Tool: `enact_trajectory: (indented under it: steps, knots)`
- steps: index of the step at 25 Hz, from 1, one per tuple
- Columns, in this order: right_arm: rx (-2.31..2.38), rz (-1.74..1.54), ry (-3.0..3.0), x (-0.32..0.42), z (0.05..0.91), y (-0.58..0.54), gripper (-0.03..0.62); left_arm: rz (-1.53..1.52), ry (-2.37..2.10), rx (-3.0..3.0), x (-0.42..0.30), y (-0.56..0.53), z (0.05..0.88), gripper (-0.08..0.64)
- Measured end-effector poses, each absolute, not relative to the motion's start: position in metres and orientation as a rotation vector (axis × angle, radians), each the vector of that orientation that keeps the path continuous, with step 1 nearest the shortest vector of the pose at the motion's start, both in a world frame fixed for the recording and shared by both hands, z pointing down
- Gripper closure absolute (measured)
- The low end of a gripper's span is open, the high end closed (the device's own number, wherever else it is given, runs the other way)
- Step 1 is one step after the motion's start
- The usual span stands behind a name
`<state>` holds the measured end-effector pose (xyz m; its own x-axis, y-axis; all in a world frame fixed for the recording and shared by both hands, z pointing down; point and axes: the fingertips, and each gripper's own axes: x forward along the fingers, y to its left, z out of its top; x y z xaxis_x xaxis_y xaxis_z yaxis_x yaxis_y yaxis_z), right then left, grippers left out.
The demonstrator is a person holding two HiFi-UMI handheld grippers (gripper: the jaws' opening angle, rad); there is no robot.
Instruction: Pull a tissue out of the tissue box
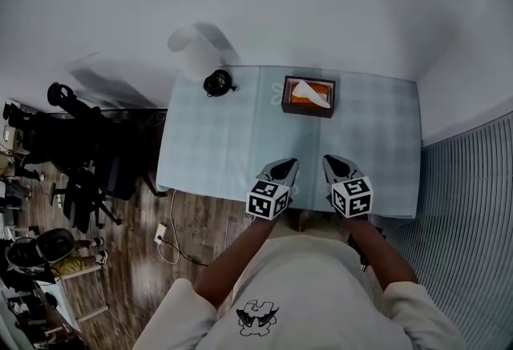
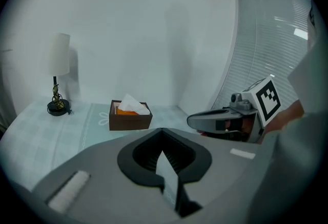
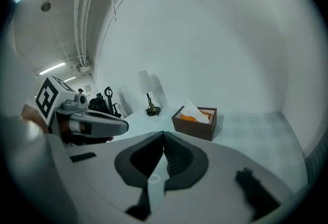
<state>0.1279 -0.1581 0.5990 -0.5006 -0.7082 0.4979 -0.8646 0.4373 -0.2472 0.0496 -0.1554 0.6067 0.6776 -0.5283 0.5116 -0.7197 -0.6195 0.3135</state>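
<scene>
Two grippers, left gripper [image 1: 286,166] and right gripper [image 1: 331,162], hang closed and empty over our edge of the table [image 1: 208,140]. At the far edge sits the tissue box [image 1: 307,111]. Its tissue [image 1: 311,94] looks light, soft and easily torn, so we would pinch its raised peak gently.

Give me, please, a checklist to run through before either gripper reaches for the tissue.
1. Tissue sticks up out of the tissue box: ok.
2. Table bare between grippers and box: ok.
3. Left gripper jaws open for a pinch: not ok, together, empty.
4. Right gripper jaws open: not ok, together, empty.
5. Grippers close to the box: not ok, both at the table's near edge, box at the far side.
6. Table lamp apart from the box: ok.
</scene>
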Motion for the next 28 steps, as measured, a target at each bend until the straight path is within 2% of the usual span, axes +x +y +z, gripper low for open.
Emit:
enact_trajectory:
  steps: [13,28]
  knots:
    - [1.339,0.619,-2.331,0.131,0.594,-0.239,0.578,0.559,-0.907,2.394,0.054,-0.236,0.614,0.554]
    - [1.203,0.497,-2.185,0.138,0.639,-0.335,0.577,0.635,-0.893,2.377,0.067,-0.325,0.634,0.554]
